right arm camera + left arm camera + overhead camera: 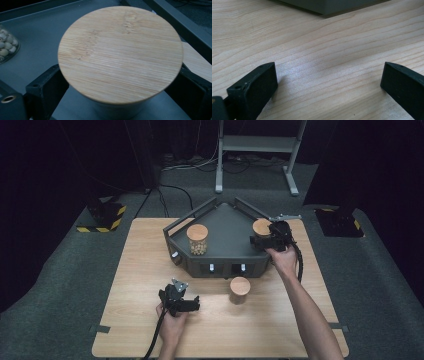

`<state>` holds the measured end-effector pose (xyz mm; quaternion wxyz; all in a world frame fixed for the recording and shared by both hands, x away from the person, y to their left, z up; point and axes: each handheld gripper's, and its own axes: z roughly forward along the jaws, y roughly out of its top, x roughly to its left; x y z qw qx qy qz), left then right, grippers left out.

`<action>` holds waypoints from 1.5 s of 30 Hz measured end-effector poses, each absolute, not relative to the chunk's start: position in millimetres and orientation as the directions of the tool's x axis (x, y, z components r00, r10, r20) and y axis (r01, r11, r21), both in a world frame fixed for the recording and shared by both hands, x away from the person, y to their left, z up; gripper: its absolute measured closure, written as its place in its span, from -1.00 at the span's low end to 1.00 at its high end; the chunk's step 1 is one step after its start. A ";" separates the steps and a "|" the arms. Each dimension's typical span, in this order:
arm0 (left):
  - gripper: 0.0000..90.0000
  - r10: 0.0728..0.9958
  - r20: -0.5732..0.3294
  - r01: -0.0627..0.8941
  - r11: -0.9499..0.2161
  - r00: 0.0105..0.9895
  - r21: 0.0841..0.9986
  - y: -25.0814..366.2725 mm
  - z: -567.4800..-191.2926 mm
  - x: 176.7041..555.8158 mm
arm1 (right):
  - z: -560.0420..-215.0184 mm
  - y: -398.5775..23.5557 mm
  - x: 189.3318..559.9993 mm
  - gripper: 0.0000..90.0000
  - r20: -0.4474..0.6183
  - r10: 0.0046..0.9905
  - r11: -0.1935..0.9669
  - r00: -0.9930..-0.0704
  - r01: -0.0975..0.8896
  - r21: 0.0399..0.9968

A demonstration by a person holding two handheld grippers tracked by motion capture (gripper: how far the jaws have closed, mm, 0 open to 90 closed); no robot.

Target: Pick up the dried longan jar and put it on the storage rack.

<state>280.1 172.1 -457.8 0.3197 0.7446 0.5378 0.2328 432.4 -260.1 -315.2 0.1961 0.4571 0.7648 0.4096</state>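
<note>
We set the right gripper (pixel 264 240) around a lidded jar (pixel 120 52) on the tray (pixel 225 245), jaws loose; the left gripper (pixel 329 82) waits wide open, empty, over the tabletop (pixel 312 50).

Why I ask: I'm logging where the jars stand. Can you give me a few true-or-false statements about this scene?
1. The right claw straddles a wooden-lidded jar on the grey tray. True.
2. The left claw holds a jar. False: it is open and empty over the table.
3. The jar of beans stands on the tray. True.
4. All three jars are on the tray. False: the third jar stands on the table in front of it.
</note>
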 end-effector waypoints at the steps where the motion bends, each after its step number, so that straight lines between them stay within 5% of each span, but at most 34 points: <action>1: -0.98 0.950 0.003 0.652 -0.217 0.313 0.726 172.2 -457.8 280.1 | -314.9 -260.9 431.4 -0.85 0.075 0.858 0.246 -0.508 0.534 0.809; 45: -0.98 0.949 0.002 0.652 -0.217 0.314 0.726 172.4 -457.8 280.2 | -305.5 -276.7 414.7 -0.86 0.087 0.833 0.246 -0.546 0.507 0.826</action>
